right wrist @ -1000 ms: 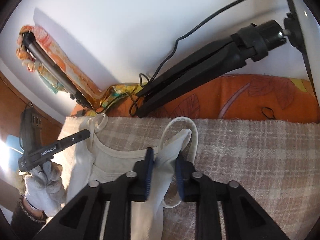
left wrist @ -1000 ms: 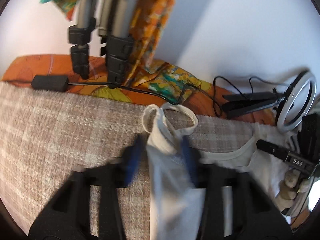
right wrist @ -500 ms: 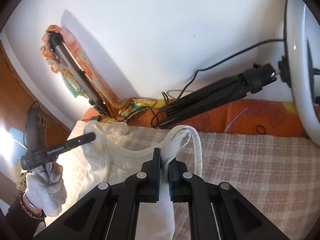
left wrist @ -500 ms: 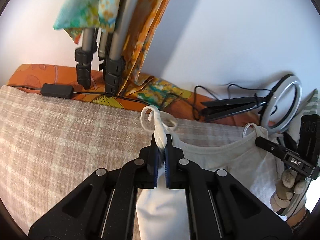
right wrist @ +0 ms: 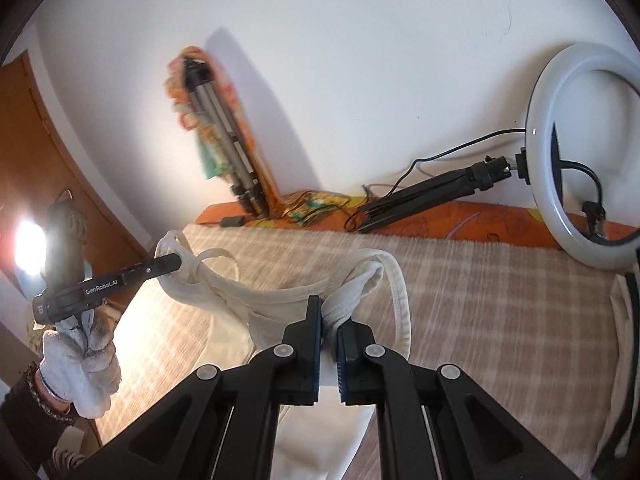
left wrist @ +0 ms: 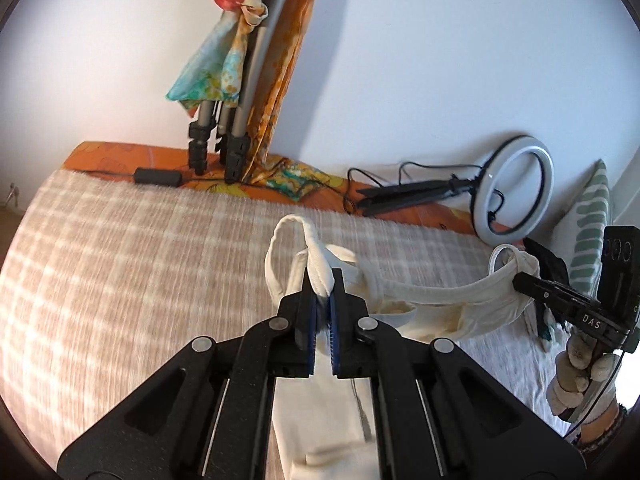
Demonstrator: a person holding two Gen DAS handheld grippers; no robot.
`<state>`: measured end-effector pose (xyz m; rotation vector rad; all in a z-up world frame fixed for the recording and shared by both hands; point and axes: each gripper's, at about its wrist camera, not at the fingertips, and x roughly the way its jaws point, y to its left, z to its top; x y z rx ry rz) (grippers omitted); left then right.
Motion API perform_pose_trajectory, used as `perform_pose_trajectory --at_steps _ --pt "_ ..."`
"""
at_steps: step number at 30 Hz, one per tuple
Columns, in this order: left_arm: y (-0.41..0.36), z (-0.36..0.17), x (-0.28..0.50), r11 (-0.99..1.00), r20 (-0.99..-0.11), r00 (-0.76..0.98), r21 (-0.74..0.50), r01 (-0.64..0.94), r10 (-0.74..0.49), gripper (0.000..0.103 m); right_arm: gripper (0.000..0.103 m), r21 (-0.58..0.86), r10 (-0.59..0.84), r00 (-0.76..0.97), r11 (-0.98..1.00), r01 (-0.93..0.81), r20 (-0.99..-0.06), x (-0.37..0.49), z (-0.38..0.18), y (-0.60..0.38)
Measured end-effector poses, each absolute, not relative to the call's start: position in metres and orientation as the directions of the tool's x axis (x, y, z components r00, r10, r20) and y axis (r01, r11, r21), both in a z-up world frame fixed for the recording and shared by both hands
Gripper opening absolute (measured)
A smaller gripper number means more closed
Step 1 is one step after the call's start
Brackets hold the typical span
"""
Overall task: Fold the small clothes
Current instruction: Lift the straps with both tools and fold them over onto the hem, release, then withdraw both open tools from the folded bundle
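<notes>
A cream sleeveless top [left wrist: 436,308] hangs between my two grippers above the checked blanket [left wrist: 132,264]. My left gripper [left wrist: 322,280] is shut on one shoulder strap [left wrist: 316,256]. In the right wrist view my right gripper [right wrist: 329,314] is shut on the other shoulder strap [right wrist: 360,280], and the top [right wrist: 256,304] stretches left to my left gripper [right wrist: 174,260]. My right gripper also shows in the left wrist view [left wrist: 520,278], pinching the far strap. The top's lower part hangs down behind the grippers.
A ring light on a folded black tripod [left wrist: 516,192] lies at the back of the bed by the wall. A grey tripod wrapped in patterned cloth [left wrist: 236,80] leans on the wall. A black cable box [left wrist: 158,176] lies on the orange sheet. A striped pillow [left wrist: 592,232] is at right.
Both grippers have closed on the shoulder straps and lifted the top off the blanket. The views have risen and the neckline now stretches between the grippers.
</notes>
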<state>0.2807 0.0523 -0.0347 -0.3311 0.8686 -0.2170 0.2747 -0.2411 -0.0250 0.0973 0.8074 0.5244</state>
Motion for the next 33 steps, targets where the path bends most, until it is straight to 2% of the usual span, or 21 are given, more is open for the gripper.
perform_pose_trajectory --at_steps 6,13,17,21,23,26,29,33 --pt "0.050 -0.037 0.223 0.932 -0.728 0.608 -0.359 0.056 -0.317 0.003 0.003 0.275 0.474 0.571 0.873 -0.402 -0.670 0.216 -0.035 -0.245" --pt "0.043 -0.064 0.165 0.944 -0.768 0.570 -0.326 0.046 -0.293 0.003 0.004 0.268 0.464 0.565 0.878 -0.397 -0.683 0.162 -0.069 -0.246" --pt "0.045 -0.077 0.144 0.945 -0.783 0.551 -0.326 0.032 -0.289 0.003 0.005 0.215 0.431 0.562 0.887 -0.410 -0.706 0.136 -0.084 -0.242" --pt "0.043 -0.091 0.127 0.949 -0.810 0.510 -0.313 0.041 -0.289 0.003 0.014 0.161 0.388 0.557 0.897 -0.413 -0.734 0.119 -0.096 -0.242" --pt "0.040 -0.094 0.118 0.957 -0.825 0.493 -0.284 0.064 -0.278 0.004 0.026 0.152 0.374 0.540 0.899 -0.411 -0.754 0.112 -0.100 -0.246" --pt "0.041 -0.094 0.104 0.967 -0.844 0.473 -0.238 0.093 -0.253 0.008 0.030 0.156 0.363 0.517 0.903 -0.400 -0.775 0.101 -0.099 -0.256" --pt "0.049 -0.090 0.088 0.962 -0.849 0.455 -0.258 0.090 -0.270 0.008 0.031 0.133 0.323 0.534 0.922 -0.364 -0.781 0.091 -0.089 -0.265" --pt "0.049 -0.070 0.074 0.960 -0.822 0.498 -0.256 0.111 -0.277 0.008 0.032 0.089 0.332 0.599 0.913 -0.397 -0.729 0.084 -0.062 -0.254"
